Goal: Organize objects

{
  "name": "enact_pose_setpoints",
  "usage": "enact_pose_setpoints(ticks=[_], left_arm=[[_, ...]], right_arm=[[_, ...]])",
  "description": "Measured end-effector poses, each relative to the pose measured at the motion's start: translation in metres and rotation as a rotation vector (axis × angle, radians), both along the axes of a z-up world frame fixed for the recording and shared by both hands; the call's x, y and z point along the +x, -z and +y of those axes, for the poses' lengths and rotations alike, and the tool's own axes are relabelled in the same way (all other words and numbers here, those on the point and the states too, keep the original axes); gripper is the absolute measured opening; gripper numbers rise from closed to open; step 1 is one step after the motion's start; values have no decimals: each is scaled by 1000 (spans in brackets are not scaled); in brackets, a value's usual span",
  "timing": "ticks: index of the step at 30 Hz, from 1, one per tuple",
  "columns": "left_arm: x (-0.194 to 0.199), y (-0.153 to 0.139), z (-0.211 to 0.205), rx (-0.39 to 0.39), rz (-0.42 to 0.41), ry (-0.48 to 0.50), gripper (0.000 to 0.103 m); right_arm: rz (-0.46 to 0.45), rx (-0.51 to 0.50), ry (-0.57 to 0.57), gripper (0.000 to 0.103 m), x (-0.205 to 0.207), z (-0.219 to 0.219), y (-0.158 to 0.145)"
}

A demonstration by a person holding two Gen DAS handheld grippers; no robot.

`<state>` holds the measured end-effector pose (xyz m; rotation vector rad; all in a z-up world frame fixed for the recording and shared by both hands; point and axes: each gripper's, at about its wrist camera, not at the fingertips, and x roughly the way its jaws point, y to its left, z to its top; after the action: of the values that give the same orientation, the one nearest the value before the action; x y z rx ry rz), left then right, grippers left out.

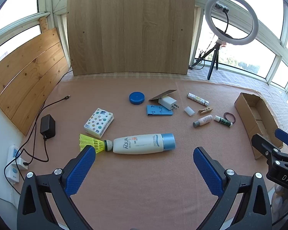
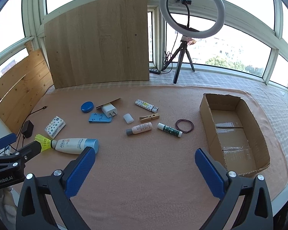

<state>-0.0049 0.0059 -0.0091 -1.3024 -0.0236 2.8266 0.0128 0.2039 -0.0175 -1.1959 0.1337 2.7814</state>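
My left gripper [image 1: 144, 153] is open and empty, just in front of a white AQUA sunscreen bottle [image 1: 144, 143] lying on its side, with a yellow shuttlecock [image 1: 94, 143] at its left end. My right gripper [image 2: 145, 154] is open and empty over bare cloth, with an open cardboard box [image 2: 234, 134] to its right. Small items lie scattered between them: a tissue pack [image 1: 98, 121], blue round case [image 1: 136, 97], white charger [image 1: 168, 102], blue stand [image 1: 159, 110], small pink bottle [image 2: 139, 128], green glue stick [image 2: 169, 130], clothespin [image 2: 149, 117], patterned tube [image 2: 146, 105], white eraser [image 2: 128, 118] and rubber band [image 2: 184, 126].
A pink cloth [image 2: 144, 172] covers the table. Wooden boards [image 1: 128, 30] stand at the back and left. A ring light on a tripod [image 2: 192, 9] stands at the back right. A black adapter [image 1: 47, 127], cables and a power strip [image 1: 14, 163] lie at the left edge.
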Motion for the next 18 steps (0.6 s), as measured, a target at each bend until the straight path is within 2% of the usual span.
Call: enact_pose_setpoints(ticks=[18], left_arm=[[-2, 5, -2, 7, -5, 17, 103]], right_arm=[[-15, -8, 3, 102, -2, 0, 3]])
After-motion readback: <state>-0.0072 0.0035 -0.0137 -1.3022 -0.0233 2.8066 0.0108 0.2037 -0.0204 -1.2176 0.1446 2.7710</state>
